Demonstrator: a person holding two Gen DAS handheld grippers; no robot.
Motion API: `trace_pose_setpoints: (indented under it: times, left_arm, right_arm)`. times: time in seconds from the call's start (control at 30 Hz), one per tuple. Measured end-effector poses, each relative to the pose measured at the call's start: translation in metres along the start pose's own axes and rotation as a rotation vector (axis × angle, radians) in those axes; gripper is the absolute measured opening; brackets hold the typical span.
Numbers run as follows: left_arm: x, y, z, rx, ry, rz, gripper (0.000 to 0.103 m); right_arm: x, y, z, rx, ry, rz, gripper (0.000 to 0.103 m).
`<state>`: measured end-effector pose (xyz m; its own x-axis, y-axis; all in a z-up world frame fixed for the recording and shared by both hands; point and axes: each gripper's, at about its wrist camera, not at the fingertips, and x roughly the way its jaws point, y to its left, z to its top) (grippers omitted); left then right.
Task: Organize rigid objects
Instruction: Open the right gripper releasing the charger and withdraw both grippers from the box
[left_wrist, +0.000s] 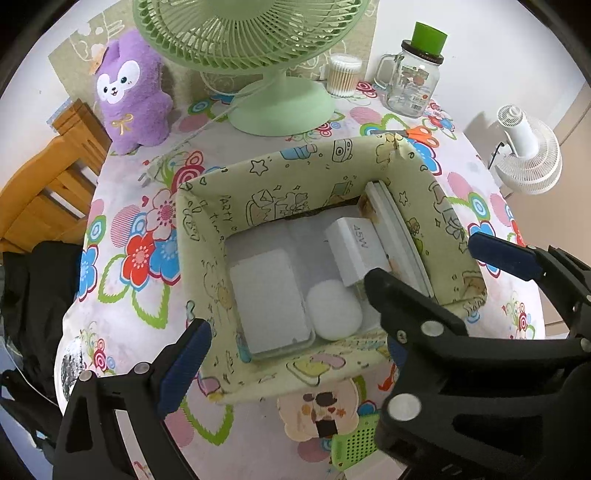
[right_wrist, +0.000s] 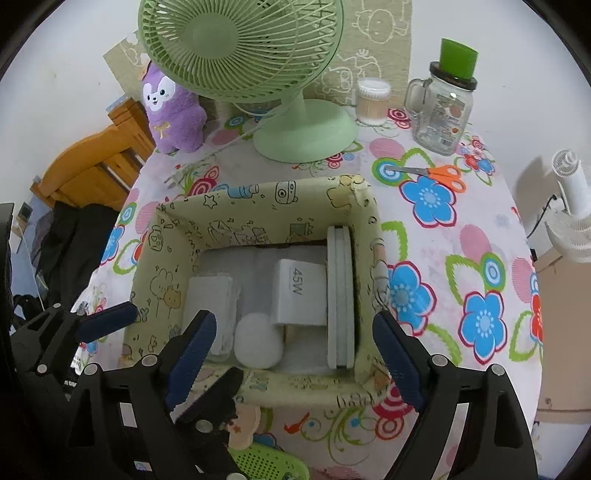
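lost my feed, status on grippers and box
Left gripper and right gripper open, empty. Box holds charger. Nothing in the way.

Left tongs (left_wrist: 291, 347) and right tongs (right_wrist: 295, 347) both gape wide, pointing steeply down.

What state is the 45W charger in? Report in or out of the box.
In. The 45W charger lies on the floor of the fabric box, beside a flat white slab.
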<state>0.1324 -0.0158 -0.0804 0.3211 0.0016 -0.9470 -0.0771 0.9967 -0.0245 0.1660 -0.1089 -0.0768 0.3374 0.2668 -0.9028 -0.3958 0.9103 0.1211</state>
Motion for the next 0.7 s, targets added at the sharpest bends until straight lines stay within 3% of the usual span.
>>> trace_pose_setpoints:
  times: [0.7]
  left_arm:
    - [-0.033,0.001,-0.025,0.028,-0.060,0.007,0.097]
  right_arm:
    - [-0.037,-0.001,-0.029,0.047,-0.044,-0.076,0.095]
